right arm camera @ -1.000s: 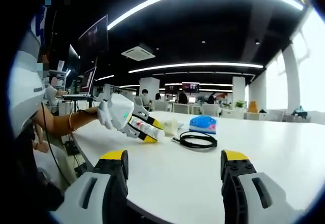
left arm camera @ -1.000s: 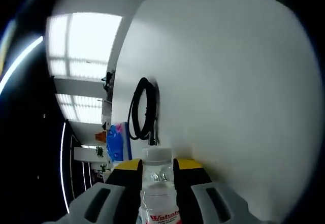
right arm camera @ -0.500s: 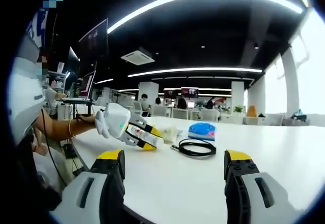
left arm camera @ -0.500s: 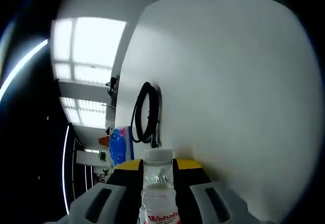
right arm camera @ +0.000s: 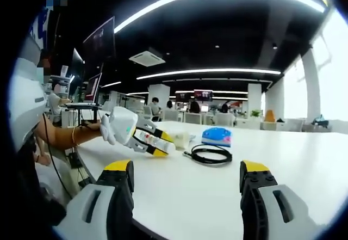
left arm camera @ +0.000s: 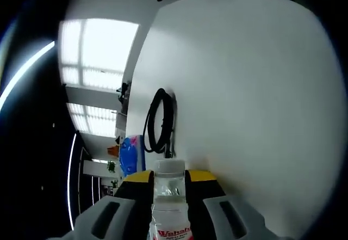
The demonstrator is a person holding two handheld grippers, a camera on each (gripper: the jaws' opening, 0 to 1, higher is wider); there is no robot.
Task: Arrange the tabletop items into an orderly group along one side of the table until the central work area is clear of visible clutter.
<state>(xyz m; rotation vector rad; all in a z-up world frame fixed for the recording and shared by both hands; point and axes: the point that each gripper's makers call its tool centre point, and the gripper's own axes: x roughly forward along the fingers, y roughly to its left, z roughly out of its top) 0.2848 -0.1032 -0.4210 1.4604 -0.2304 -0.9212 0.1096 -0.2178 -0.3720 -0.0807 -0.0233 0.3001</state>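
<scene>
Two grippers work over one white table (right arm camera: pixel 304 158). The left gripper (left arm camera: pixel 169 181) is clenched on a clear water bottle (left arm camera: pixel 169 196), its yellow-tipped jaws pressing the bottle's neck from both sides, with the white cap sticking out past them and a red-lettered label showing lower down. In the right gripper view that same gripper (right arm camera: pixel 145 140) sits low over the table near its left edge, the bottle lying roughly level in it and a gloved hand (right arm camera: pixel 110 129) behind it.

Just beyond the bottle's cap lies a coiled black cable (left arm camera: pixel 159 121), flat on the tabletop. A blue packet (left arm camera: pixel 129 156) with a pink mark lies past the cable, near the far edge of the table. A small pale object (right arm camera: pixel 182 139) lies between the left gripper and the cable; I cannot tell what it is.

The right gripper (right arm camera: pixel 186 183) hangs released, jaws wide apart with nothing between them, above the near edge. Ahead of it and off to the right, the tabletop runs bare and wide to its rim.
</scene>
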